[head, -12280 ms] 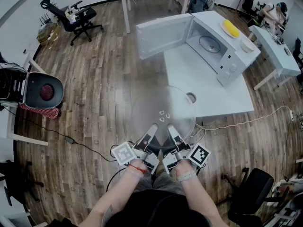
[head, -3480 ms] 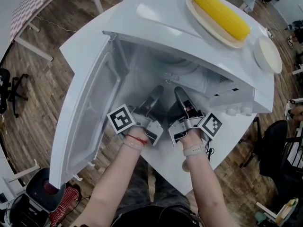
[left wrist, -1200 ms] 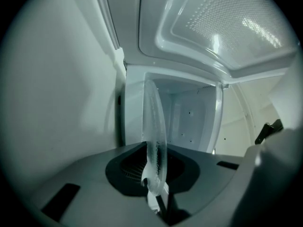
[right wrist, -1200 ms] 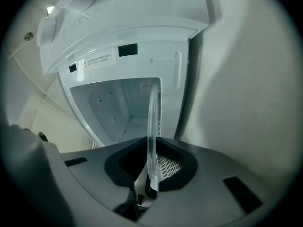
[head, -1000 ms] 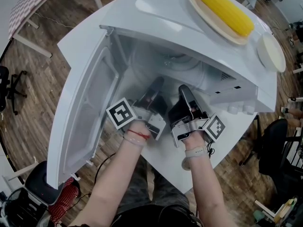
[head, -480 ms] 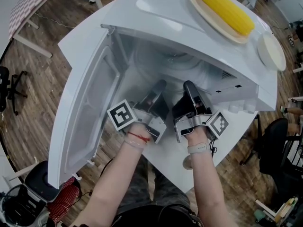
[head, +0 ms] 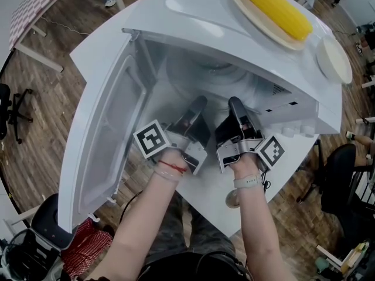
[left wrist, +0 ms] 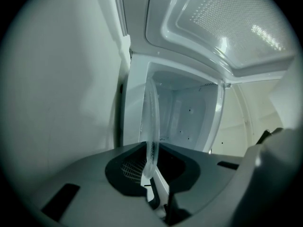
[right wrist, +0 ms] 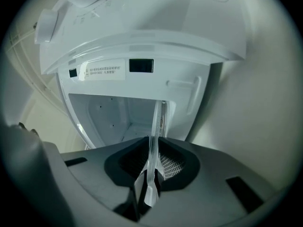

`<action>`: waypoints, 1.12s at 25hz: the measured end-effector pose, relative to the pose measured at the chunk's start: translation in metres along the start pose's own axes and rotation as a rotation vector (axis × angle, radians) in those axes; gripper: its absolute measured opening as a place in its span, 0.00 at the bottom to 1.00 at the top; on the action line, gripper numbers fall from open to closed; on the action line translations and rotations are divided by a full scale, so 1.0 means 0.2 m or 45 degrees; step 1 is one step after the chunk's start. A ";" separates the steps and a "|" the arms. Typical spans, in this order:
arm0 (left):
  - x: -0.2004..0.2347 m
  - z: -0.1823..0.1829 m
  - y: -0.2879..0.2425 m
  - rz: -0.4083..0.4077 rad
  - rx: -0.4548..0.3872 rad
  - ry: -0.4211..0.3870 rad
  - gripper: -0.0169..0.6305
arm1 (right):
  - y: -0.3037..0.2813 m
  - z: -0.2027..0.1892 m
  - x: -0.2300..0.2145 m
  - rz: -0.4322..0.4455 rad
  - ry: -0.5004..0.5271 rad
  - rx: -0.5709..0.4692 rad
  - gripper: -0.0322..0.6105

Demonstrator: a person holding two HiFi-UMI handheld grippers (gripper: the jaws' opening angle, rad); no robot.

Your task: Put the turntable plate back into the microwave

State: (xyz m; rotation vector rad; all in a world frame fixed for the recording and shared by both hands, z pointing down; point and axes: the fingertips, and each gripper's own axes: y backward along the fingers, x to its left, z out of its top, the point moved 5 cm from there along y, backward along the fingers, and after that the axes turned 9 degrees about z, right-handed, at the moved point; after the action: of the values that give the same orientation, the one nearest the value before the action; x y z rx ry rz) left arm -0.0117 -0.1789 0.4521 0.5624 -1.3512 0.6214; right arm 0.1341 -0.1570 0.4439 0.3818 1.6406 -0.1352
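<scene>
Both pairs of jaws are clamped on glass. In the left gripper view, the left gripper [left wrist: 150, 176] pinches the rim of the turntable plate [left wrist: 151, 122], which shows edge-on as a thin clear band running away from the jaws. It's the same on the other side: the right gripper [right wrist: 150, 174] has its jaws pressed onto the near rim, with the glass wedged deep in the throat.

Two grips side by side on one edge make sense here. The plate is wide, slick and heavy for a single pinch, and a pair of holds should stop it twisting or drooping at the far end.

Out from the jaws, the plate reaches forward into the cavity [left wrist: 189, 112] of the microwave [head: 193, 22]. From the head view most of the disc looks to be inside, under the roof. Whether it has landed on the cavity floor I cannot tell.

The door [head: 105, 127] is swung wide to the left, leaving both arms room at the mouth. On top of the oven sits a cob of corn [head: 275, 7] on an oval dish [head: 249, 15], with a white plate [head: 334, 60] beside it, well clear of the action. The white surface [head: 202, 189] carries the lot. My read is that lowering and centring the plate comes next.
</scene>
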 end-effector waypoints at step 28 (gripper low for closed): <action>0.02 0.05 -0.09 0.020 -0.002 -0.019 0.09 | 0.00 -0.11 -0.03 -0.050 -0.047 0.091 0.17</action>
State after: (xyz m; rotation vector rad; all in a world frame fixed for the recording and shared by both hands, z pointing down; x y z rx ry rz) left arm -0.0047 -0.1981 0.4573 0.5565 -1.3708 0.6298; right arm 0.1136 -0.1512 0.4523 0.3997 1.6103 -0.2298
